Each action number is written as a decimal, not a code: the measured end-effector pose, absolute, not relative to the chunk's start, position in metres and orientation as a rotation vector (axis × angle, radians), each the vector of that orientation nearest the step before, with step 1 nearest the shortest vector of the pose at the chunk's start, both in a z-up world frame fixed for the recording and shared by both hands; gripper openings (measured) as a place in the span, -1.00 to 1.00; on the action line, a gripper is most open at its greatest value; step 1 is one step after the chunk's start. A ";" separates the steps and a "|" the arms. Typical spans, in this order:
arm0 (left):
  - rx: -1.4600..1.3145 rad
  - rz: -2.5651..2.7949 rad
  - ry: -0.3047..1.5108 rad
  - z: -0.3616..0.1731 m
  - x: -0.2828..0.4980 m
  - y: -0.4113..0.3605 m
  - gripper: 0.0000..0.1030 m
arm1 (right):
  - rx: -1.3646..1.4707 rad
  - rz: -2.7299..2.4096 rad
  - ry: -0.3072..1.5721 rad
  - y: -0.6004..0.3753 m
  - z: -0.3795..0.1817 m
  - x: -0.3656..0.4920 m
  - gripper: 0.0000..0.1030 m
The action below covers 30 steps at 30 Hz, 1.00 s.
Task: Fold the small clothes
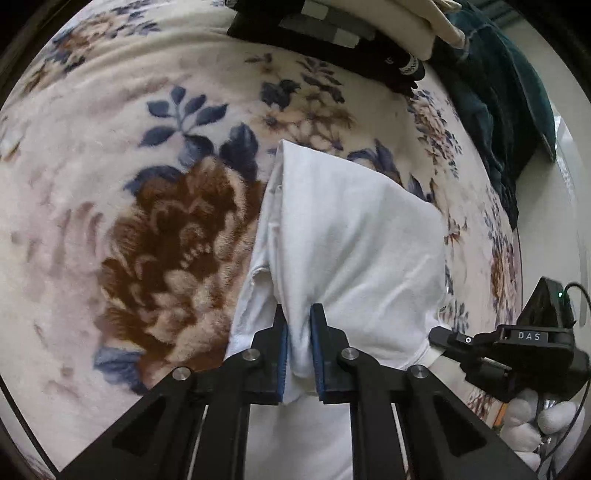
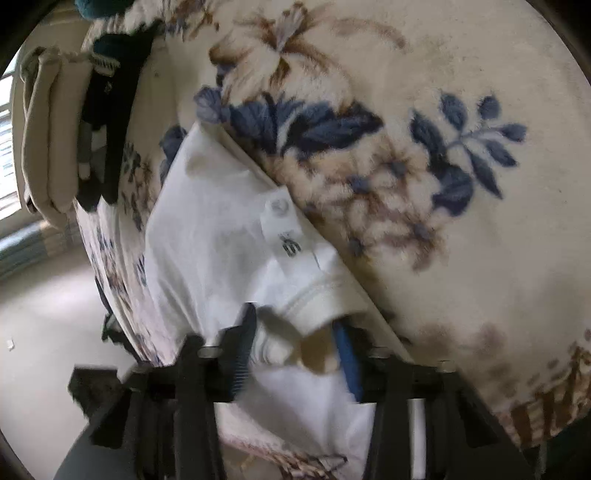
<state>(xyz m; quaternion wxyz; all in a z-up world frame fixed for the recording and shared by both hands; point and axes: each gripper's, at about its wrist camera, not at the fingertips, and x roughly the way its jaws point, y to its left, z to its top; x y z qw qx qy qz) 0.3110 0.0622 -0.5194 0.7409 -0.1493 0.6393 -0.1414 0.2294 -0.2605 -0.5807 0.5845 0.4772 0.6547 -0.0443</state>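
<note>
One white garment (image 1: 351, 236) folded on the floral blanket (image 1: 110, 166), left gripper (image 1: 299, 350) fingers pinching its near edge, right gripper (image 2: 295, 354) fingers clamping a ribbed cuff, one clothes stack (image 1: 332, 29) beyond the garment

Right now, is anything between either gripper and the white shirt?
Nothing visible. The left gripper is shut on a bunched fold of the white shirt. The right gripper has the shirt's ribbed hem between its fingers. The stacked clothes lie well beyond the shirt on the floral blanket.
</note>
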 end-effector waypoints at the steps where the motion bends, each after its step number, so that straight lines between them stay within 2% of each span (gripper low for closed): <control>1: -0.328 -0.306 1.400 -0.519 0.311 0.065 -0.83 | 1.096 -0.109 1.528 -0.257 -0.580 0.230 -0.92; 4: -0.287 -0.298 1.412 -0.528 0.314 0.066 -0.82 | 1.068 -0.095 1.506 -0.249 -0.577 0.230 -0.93; 8: -0.324 -0.301 1.478 -0.538 0.323 0.066 -0.74 | 1.022 -0.073 1.578 -0.246 -0.592 0.227 -0.92; 9: -0.337 -0.310 1.476 -0.534 0.322 0.066 -0.74 | 1.012 -0.049 1.605 -0.246 -0.597 0.230 -0.86; 10: -0.344 -0.325 1.461 -0.529 0.320 0.067 -0.73 | 1.004 -0.035 1.622 -0.246 -0.598 0.232 -0.72; 11: -0.330 -0.327 1.431 -0.521 0.317 0.067 -0.58 | 0.991 -0.012 1.638 -0.245 -0.597 0.234 -0.66; 12: -0.310 -0.328 1.399 -0.513 0.312 0.068 -0.44 | 0.982 0.012 1.636 -0.246 -0.594 0.235 -0.38; 13: -0.298 -0.333 1.376 -0.506 0.307 0.069 0.10 | 0.962 0.033 1.620 -0.246 -0.586 0.236 0.05; 14: -0.296 -0.333 1.369 -0.500 0.301 0.071 0.79 | 0.941 0.045 1.604 -0.246 -0.580 0.237 0.15; 15: -0.296 -0.322 1.362 -0.493 0.293 0.074 0.96 | 0.915 0.063 1.591 -0.246 -0.571 0.235 0.20; 22: -0.350 -0.211 1.383 -0.463 0.213 0.107 0.97 | 0.903 0.144 1.628 -0.257 -0.545 0.174 0.20; 30: -0.399 -0.112 1.584 -0.516 0.104 0.122 0.97 | 0.889 0.105 1.751 -0.288 -0.562 0.057 0.20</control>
